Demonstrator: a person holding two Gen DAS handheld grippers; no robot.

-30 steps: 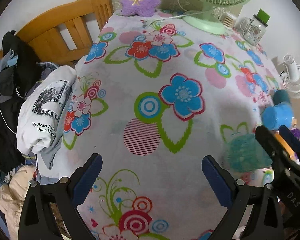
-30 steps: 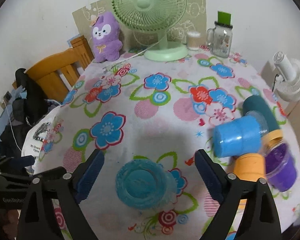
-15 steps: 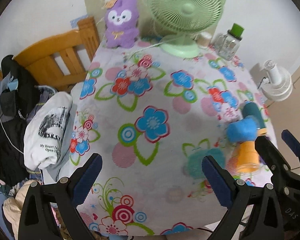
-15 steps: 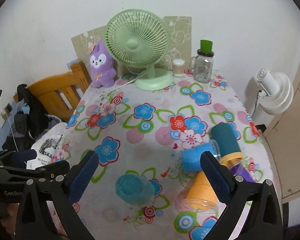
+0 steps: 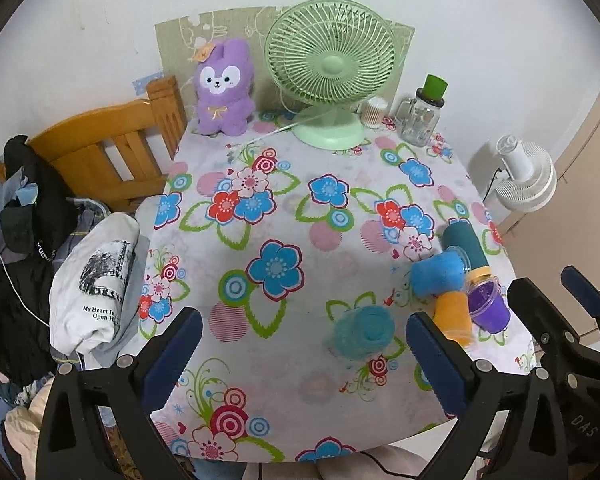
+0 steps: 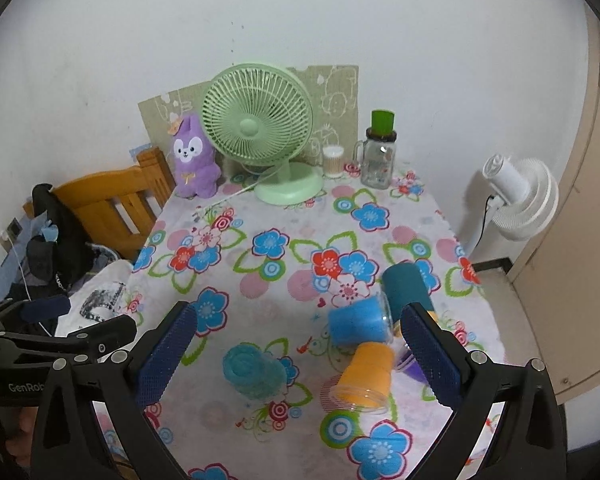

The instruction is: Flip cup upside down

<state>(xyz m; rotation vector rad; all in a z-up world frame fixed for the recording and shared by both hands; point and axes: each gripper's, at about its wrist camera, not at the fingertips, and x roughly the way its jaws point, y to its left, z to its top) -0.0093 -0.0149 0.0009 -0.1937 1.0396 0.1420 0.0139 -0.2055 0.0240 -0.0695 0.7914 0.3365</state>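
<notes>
A teal cup [image 5: 362, 330] [image 6: 252, 372] stands upside down on the flowered tablecloth [image 5: 300, 216] near the front edge. Right of it lie several cups on their sides: a blue one [image 5: 436, 276] [image 6: 356, 324], an orange one [image 5: 454, 316] [image 6: 366, 374], a dark teal one [image 5: 464, 242] [image 6: 404, 286] and a purple one [image 5: 488, 306]. My left gripper [image 5: 300, 356] is open and empty, held high over the front edge. My right gripper [image 6: 296, 356] is open and empty, high above the cups; it also shows in the left wrist view [image 5: 572, 312].
At the back stand a green fan [image 5: 330, 68], a purple plush toy [image 5: 224, 88], a glass jar with a green lid [image 5: 422, 114] and a small container [image 5: 374, 112]. A wooden chair [image 5: 112, 148] with clothes [image 5: 96, 280] is on the left. A white fan [image 5: 524, 180] stands right.
Both grippers have pulled back and risen away from the table, so more of it shows. The teal cup stays upside down where it was. Both stay open.
</notes>
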